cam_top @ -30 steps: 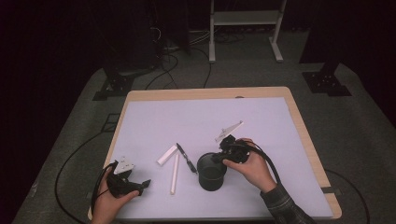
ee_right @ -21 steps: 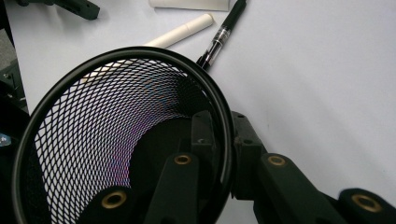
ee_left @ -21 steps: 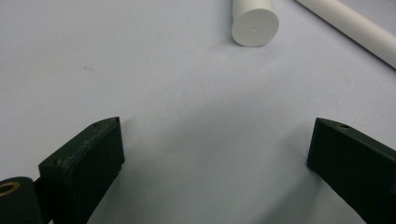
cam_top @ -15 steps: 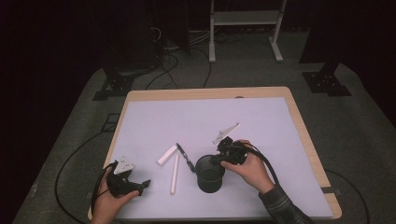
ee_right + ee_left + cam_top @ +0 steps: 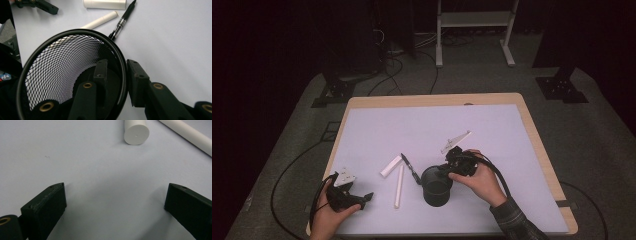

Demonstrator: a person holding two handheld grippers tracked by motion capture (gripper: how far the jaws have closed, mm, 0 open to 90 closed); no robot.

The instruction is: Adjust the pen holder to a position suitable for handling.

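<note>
between right gripper [image 5: 115, 75] jaws: rim of black mesh cup [image 5: 436, 186], one jaw inside, one outside, pinched tight on wall. cup slid a little toward person since a second ago, upright on table [image 5: 492, 125]. means cup likely being dragged to better spot. just past cup rim: black pen [image 5: 123, 20], long white stick [image 5: 100, 20], short white tube [image 5: 105, 4]. left gripper [image 5: 115, 202] low on table, jaws wide apart, holding nothing, not moved.

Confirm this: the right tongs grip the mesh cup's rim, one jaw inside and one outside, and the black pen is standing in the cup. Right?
Not quite. The black pen lies on the table beside the mesh cup, as the right gripper view shows. The right tongs do straddle the rim, one jaw inside, one outside.
</note>
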